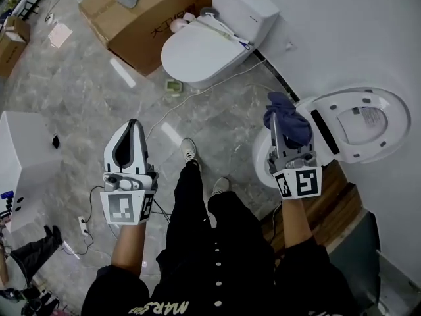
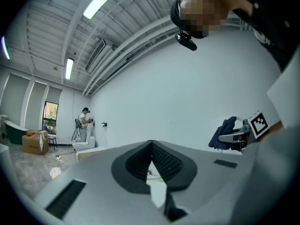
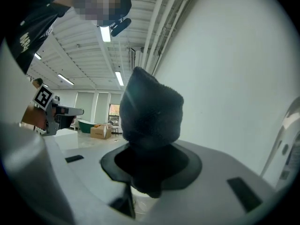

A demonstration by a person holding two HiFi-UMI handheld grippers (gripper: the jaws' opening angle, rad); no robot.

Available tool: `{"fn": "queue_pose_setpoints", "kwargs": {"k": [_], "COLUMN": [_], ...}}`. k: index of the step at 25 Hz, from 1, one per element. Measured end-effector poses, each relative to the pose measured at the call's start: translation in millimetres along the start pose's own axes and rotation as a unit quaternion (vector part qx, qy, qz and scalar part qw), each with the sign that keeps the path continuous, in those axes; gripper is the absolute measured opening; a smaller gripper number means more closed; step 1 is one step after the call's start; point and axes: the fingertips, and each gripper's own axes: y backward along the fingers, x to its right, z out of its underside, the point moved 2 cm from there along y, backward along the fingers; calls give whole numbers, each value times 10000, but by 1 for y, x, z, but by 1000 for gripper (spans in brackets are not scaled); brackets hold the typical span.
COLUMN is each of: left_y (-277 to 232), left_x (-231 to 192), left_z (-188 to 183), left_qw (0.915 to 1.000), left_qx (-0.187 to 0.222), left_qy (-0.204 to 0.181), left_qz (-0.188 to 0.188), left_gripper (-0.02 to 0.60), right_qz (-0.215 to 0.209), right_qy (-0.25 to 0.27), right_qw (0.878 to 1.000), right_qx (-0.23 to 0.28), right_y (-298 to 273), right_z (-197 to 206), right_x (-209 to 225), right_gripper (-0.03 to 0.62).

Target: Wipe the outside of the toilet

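Marble floor (image 1: 99,104), white wall (image 1: 342,31). By the toilet (image 1: 365,125), your right gripper (image 1: 279,125) clamps the cloth (image 1: 291,122), hiding its tips; left gripper (image 1: 133,129) closed, empty

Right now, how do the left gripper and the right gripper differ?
1. The left gripper has its jaws together on nothing; the right gripper is shut on a dark blue cloth.
2. In the head view the left gripper shows over bare floor; the right gripper shows over the white toilet with its lid up.
Shared: both point away from the person and carry a marker cube.
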Motion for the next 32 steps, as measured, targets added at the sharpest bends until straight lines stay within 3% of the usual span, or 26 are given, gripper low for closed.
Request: {"fn": "queue_pose_setpoints", "kwargs": {"k": [3,15,28,32], "left_y": [-26,-81,-123,-132], "left_x": [-19,-75,-97,-98], "left_z": [40,209,379,427], "left_qw": [9999,9995,9999,9996], "left_qx": [-38,-224,80,287], "left_qy": [84,95,57,-11], "left_qz": [-60,-182,76,74], "left_gripper": [9,9,9,9], "right_qz": [145,-96,-207,-269], "right_qy": [96,2,-7,208], "right_qw": [9998,9998,9997,9993], "right_qx": [-53,-179,-113,-126], "right_y": [-34,-127,-193,-213], "right_z": [42,211,392,455], "right_x": [3,-17,-37,-38], "right_gripper": [120,120,120,120]}}
